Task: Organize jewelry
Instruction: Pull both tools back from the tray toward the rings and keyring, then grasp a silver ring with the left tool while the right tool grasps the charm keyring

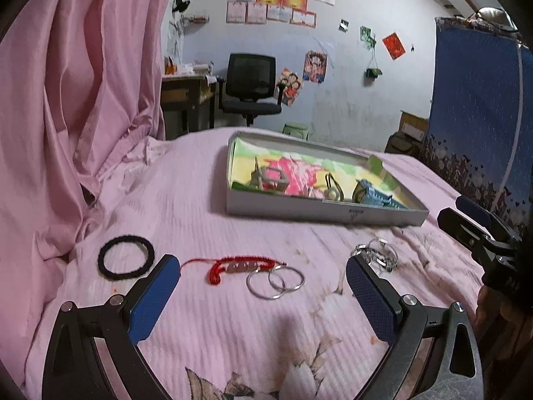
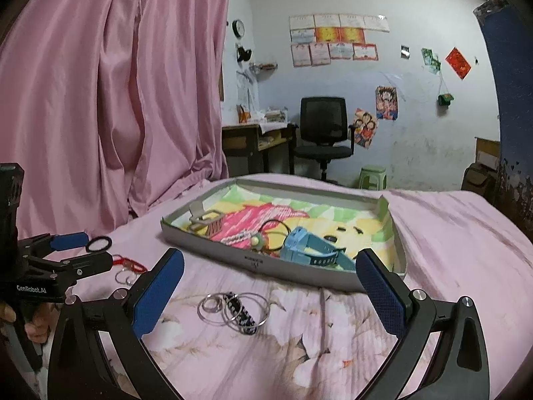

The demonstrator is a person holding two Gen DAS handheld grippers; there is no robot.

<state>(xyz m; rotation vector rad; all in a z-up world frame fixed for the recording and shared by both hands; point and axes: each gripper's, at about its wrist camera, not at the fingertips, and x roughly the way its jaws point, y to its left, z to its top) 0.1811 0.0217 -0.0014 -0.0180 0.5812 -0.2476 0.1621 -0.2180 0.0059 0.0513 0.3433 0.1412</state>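
Observation:
A shallow grey box (image 1: 319, 212) (image 2: 213, 248) with a colourful lining lies on the pink bed and holds a blue watch (image 1: 378, 196) (image 2: 313, 250) and other pieces. In the left wrist view, my open, empty left gripper (image 1: 263, 268) hovers over a red cord bracelet (image 1: 240, 265) and two silver hoops (image 1: 274, 281). A black hair band (image 1: 126, 261) lies to its left. In the right wrist view, my open, empty right gripper (image 2: 269, 260) is above a cluster of clear rings with a dark beaded piece (image 2: 233, 308).
A pink curtain (image 1: 66, 100) hangs at the left. A blue patterned panel (image 1: 479, 106) stands at the right. Beyond the bed are a black office chair (image 2: 321, 133), a desk (image 2: 253, 143) and a green stool (image 2: 373, 176).

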